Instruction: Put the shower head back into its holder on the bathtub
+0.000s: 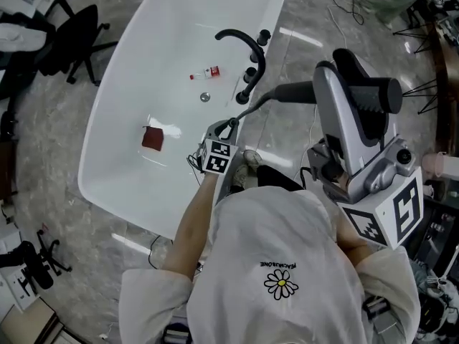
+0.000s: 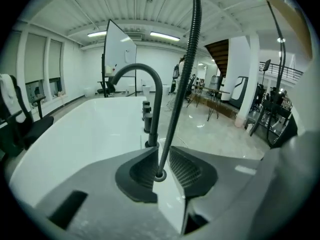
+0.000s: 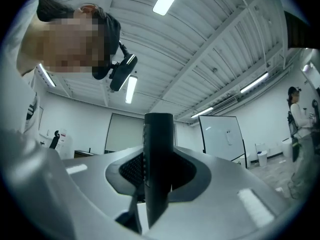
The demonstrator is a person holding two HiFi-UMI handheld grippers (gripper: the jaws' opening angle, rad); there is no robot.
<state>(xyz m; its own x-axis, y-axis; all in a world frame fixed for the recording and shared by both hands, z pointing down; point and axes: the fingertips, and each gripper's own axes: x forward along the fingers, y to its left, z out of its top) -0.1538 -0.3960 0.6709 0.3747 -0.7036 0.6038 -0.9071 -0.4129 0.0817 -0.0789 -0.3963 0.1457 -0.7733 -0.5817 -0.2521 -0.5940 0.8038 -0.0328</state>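
Between the clenched jaws of the right gripper (image 3: 159, 170) the shower head (image 3: 159, 149) is gripped, apart from the tub (image 2: 75, 134). The hose (image 2: 177, 99) is ringed loosely, unpinched, by the left gripper (image 2: 161, 151) at what seems the holder (image 2: 159, 175); slack should be fed down before the head is seated.

Person: white short-sleeved shirt (image 1: 287, 228). On it is a daisy print (image 1: 281, 284) with white petals and a yellow centre, under a line of small black lettering. A black camera (image 3: 121, 73) is worn on the head.

Left gripper (image 2: 161, 170): smooth grey shell, jaws lined with dark ribbed pads (image 2: 186, 168), one dark rectangular slot in the shell. Left cube (image 1: 217, 156): white faces with black square markers, thin black wires (image 1: 195, 162) beside it.

Right gripper (image 3: 159, 171): same grey shell and dark pads. Right cube (image 1: 391, 217): like markers, with a round black fitting (image 1: 404, 156) above it.
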